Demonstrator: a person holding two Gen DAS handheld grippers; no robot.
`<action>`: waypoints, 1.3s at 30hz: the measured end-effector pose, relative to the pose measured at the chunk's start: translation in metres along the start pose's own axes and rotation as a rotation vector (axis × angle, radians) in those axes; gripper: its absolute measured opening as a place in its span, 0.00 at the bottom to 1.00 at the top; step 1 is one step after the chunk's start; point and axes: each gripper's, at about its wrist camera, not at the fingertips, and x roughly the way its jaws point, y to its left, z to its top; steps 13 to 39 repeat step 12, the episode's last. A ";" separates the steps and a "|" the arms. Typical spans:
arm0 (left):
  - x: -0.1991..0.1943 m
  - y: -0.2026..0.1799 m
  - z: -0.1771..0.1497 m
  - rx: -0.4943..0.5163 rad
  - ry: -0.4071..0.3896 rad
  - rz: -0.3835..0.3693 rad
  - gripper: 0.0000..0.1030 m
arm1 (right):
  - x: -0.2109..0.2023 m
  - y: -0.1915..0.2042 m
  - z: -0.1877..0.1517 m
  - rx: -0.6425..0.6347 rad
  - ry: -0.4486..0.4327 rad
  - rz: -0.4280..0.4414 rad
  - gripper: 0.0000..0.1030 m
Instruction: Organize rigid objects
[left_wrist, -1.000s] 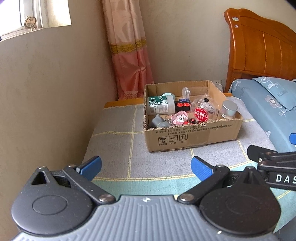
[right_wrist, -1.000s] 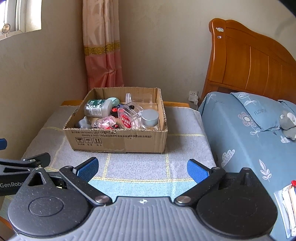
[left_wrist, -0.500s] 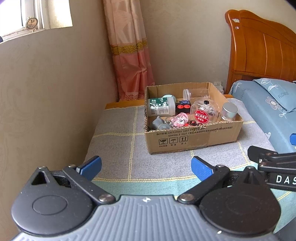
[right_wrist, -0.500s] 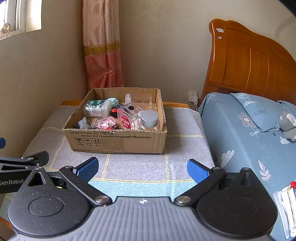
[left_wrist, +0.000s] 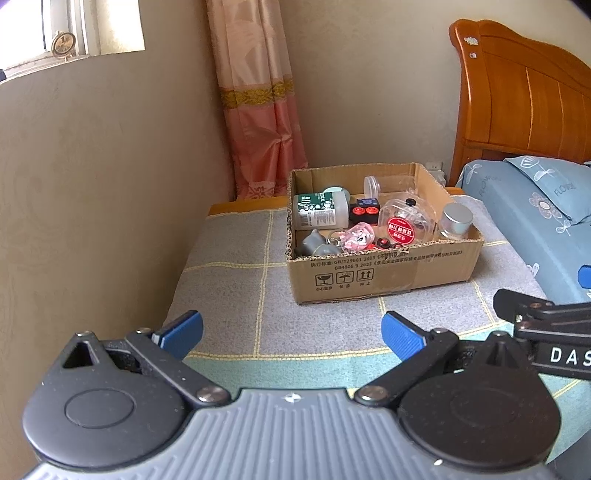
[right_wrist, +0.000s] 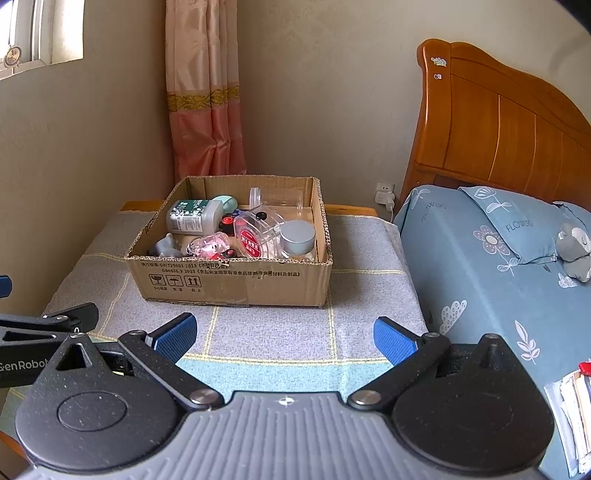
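On the grey cloth, far side: cardboard box (left_wrist: 384, 266) full of jars and small toys, long axis running left to right. It lies straight ahead of both tools, well apart. Left gripper (left_wrist: 291, 332) and right gripper (right_wrist: 284, 334) spread wide, empty, touching nothing; neither clearly nearer.

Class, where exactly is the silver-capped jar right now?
The silver-capped jar stands upright in the cardboard box's near right corner in both views, beside the clear round container with the red label.
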 end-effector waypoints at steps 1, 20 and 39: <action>0.000 0.000 0.000 -0.001 0.000 -0.001 0.99 | 0.000 0.000 0.000 0.000 0.000 0.000 1.00; -0.003 0.001 0.001 -0.001 -0.001 -0.005 0.99 | -0.002 0.001 -0.001 -0.003 -0.006 0.002 1.00; -0.003 0.001 0.001 -0.001 -0.001 -0.005 0.99 | -0.002 0.001 -0.001 -0.003 -0.006 0.002 1.00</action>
